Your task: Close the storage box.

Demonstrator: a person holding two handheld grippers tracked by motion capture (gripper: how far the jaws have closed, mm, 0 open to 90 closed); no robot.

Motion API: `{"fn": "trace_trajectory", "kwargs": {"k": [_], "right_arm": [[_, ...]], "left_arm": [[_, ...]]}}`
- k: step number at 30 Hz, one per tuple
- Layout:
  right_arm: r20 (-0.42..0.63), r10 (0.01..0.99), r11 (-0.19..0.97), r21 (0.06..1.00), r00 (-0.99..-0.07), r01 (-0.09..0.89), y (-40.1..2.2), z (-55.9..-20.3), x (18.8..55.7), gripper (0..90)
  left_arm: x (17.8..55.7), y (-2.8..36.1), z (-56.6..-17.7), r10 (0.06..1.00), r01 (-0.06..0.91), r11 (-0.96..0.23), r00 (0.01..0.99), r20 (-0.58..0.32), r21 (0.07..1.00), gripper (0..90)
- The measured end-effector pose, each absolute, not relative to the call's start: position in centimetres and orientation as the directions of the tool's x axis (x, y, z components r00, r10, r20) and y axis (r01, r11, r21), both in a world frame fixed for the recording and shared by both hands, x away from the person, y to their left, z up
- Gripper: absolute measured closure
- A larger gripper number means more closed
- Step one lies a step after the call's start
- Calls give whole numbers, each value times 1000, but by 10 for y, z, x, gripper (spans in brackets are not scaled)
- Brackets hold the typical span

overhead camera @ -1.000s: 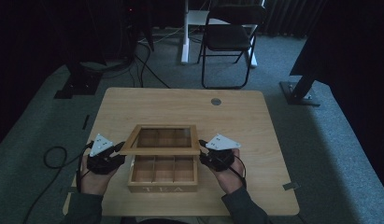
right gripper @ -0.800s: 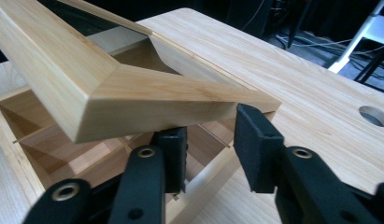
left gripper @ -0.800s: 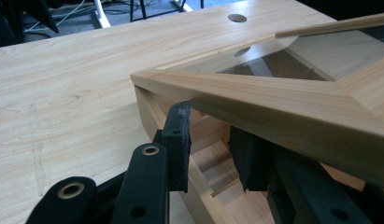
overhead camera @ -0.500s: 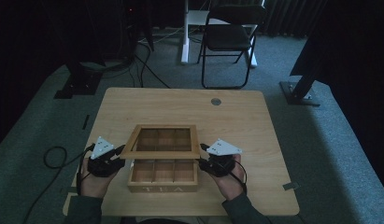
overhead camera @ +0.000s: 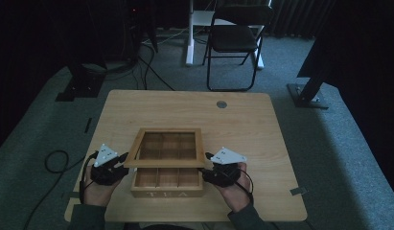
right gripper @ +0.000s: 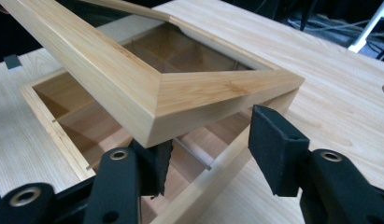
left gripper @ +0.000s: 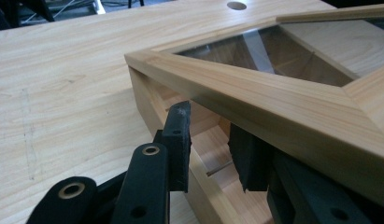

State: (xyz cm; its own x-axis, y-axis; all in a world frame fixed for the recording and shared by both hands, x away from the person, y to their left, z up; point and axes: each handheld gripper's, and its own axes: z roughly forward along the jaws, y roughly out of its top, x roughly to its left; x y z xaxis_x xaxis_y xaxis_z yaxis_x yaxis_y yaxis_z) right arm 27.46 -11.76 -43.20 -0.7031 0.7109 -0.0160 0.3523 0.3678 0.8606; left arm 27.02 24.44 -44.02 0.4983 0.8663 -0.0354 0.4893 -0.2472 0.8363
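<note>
Wooden tea box (overhead camera: 167, 182) lid (overhead camera: 166, 147) sits lower than a sec ago. Your right gripper (overhead camera: 210, 165) jaws just widened, gripping nothing; left gripper (overhead camera: 121, 163) jaws straddle the box wall, grip unclear.

Wide open table (overhead camera: 185, 108) beyond the tea box (overhead camera: 167, 184), bare wood all the way to the far edge. The raised lid (overhead camera: 167, 164) overhangs the compartments, so entry from above is blocked at the near row. The left claw (overhead camera: 119, 165) sits at the box's left side, one jaw outside the wall, one under the lid. The right claw (overhead camera: 208, 165) has just been opening, its jaws straddling the right wall under the lid corner.
</note>
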Motion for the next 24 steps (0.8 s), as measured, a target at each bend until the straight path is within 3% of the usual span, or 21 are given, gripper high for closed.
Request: {"fn": "trace_trajectory", "kwargs": {"k": [8,24], "right_arm": [[12,710,357,856,-704,375,-119,-435,268,472],[0,699,381,847,-715,372,-118,-449,259,483]], "left_arm": [[268,245,-446,867,492,-238,496,-46,837,682],[256,251,-460,867,530,-215,490,-89,820,541]]}}
